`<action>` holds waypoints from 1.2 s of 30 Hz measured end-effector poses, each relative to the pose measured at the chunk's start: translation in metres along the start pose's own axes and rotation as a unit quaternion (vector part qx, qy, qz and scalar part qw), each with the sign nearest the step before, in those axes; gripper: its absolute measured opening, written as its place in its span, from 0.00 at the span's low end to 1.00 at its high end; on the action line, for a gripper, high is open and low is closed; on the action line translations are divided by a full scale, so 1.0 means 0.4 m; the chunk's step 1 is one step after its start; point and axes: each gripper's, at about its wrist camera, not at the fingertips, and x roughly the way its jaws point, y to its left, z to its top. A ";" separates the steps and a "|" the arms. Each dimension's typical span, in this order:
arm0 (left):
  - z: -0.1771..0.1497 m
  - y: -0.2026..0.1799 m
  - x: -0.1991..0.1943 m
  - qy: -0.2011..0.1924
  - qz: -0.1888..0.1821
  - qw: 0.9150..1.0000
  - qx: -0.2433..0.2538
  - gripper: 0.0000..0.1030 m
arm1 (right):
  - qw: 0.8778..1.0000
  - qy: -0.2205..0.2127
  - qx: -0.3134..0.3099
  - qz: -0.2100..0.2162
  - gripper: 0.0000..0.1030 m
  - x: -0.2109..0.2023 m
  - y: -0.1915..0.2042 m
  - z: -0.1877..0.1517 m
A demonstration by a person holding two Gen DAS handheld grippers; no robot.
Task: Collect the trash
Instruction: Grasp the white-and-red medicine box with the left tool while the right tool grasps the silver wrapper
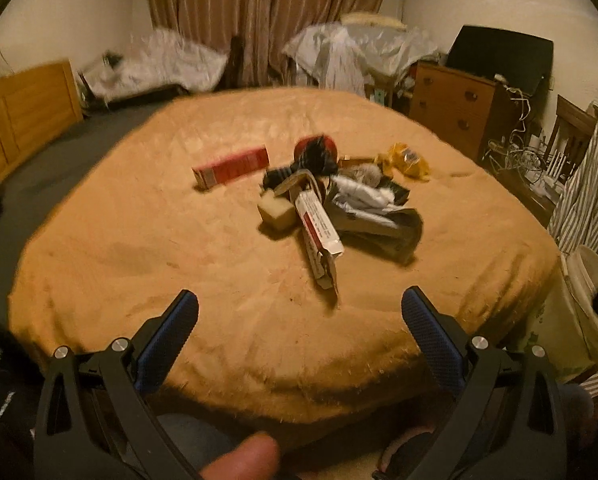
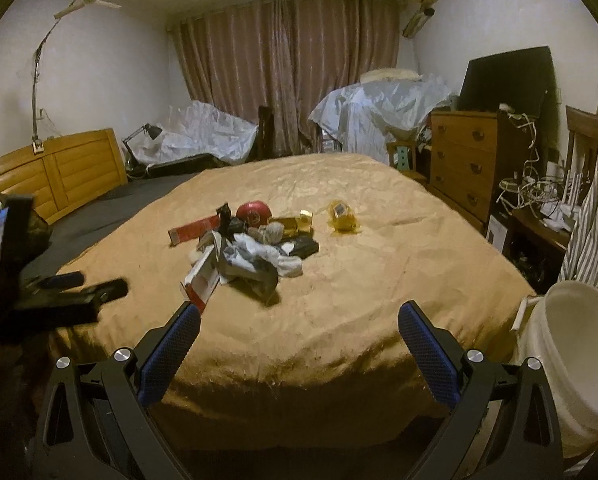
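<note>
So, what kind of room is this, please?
Most likely a bedroom at home: a bed under a tan blanket with a wooden headboard, a chest of drawers, and drawn curtains.

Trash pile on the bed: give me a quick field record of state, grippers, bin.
surface: tan bedspread
trash pile: heaped mid-bed, wrappers and cartons overlapping
red carton: long box lying left of the pile
yellow wrapper: apart from the pile, to its right
bucket: white, open, beside the bed's right near corner
left gripper: open, holds nothing, short of the pile
right gripper: open, holds nothing
collected so far: cannot tell; bucket interior mostly out of view
</note>
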 end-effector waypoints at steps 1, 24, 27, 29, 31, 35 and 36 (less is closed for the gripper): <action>0.015 0.007 0.035 0.014 -0.011 1.000 -0.007 0.95 | 1.000 0.006 0.001 0.001 0.96 0.009 -0.002 -0.004; 0.059 0.138 0.316 0.133 -0.072 0.987 -0.051 0.30 | 0.993 0.116 0.015 0.017 0.96 0.241 -0.034 -0.093; 0.056 0.194 0.302 0.126 -0.018 0.991 -0.033 0.49 | 0.991 0.128 0.007 0.027 0.96 0.271 -0.021 -0.101; 0.055 0.253 0.290 0.118 0.021 0.992 -0.042 0.64 | 0.991 0.132 -0.006 0.036 0.96 0.299 -0.008 -0.096; 0.059 0.286 0.276 0.113 0.049 0.991 -0.057 0.64 | 0.989 0.135 -0.032 0.051 0.96 0.333 0.010 -0.077; 0.069 0.267 0.246 0.110 0.024 0.991 -0.074 0.68 | 0.982 0.134 -0.093 0.090 0.96 0.414 0.037 -0.015; 0.074 0.246 0.241 0.107 0.020 0.991 -0.077 0.75 | 0.980 0.137 -0.103 0.099 0.96 0.440 0.039 0.002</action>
